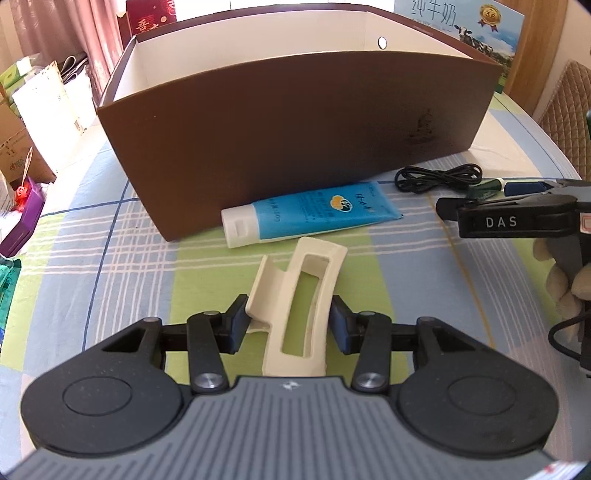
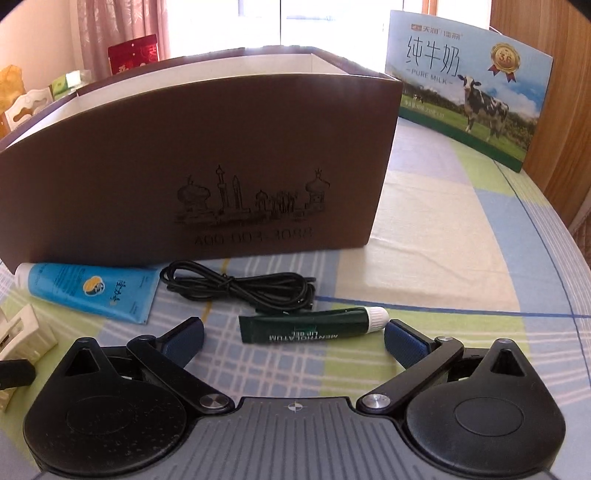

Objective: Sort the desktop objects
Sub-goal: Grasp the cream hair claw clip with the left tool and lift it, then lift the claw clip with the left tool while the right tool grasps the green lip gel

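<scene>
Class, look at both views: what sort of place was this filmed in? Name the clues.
Probably a home dining room: a checked tablecloth covers the table, pink curtains hang behind, and a milk carton box stands nearby.

Ahead of you the brown box (image 2: 207,155) walls off the far side; only its open top gives a way in. Blue tube (image 2: 92,291) and black cable (image 2: 240,284) lie along its foot. Right of the box, bare tablecloth (image 2: 443,258) runs back to the milk carton (image 2: 469,85) (widest free lane).
</scene>
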Demonstrator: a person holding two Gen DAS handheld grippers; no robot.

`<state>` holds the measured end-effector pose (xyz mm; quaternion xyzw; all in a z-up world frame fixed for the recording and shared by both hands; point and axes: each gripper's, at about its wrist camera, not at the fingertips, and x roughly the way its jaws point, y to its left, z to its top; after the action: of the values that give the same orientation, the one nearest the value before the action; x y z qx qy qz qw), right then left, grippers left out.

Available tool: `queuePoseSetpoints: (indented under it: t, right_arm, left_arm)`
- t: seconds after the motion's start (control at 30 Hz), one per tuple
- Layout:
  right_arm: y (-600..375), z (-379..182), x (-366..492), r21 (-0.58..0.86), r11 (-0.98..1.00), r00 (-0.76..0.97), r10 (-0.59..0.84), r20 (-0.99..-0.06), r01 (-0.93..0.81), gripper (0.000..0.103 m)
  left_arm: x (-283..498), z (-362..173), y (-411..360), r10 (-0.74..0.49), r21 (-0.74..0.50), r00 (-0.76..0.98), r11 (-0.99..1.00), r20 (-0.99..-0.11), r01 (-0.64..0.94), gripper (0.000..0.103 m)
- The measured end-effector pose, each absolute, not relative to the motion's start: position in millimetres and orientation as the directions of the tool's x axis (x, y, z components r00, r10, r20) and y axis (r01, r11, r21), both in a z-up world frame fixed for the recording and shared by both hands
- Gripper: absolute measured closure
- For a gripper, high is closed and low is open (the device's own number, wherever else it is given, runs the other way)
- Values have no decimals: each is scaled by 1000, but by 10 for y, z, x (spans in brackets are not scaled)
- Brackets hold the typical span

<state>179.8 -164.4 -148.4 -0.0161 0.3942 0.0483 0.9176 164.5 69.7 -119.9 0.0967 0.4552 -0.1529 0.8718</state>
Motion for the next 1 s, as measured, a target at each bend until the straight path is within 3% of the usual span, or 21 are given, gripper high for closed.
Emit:
queuePoseSetpoints:
  t: [0.37, 0.67, 0.83, 1.0]
  right_arm:
    - [-1946, -1503, 1818, 18, 957, 666, 213, -715, -288, 2]
    - [-1846, -1543, 1880, 15, 972, 690, 177, -702, -234, 3]
    - [-1855, -1523, 1831, 16, 952, 691, 232, -685, -304, 21]
    - [-1831, -1518, 1828, 14, 950, 684, 234, -691, -311, 22]
  left_arm:
    - [1661, -1211, 713, -183, 18, 539, 938, -822, 346, 60]
    - [1686, -1214, 697, -178, 21, 539, 940, -823, 341, 60]
    - [1686, -1214, 693, -177, 22, 541, 940, -822, 340, 59]
    - [1704, -1210, 680, -172, 26, 542, 941, -823, 338, 59]
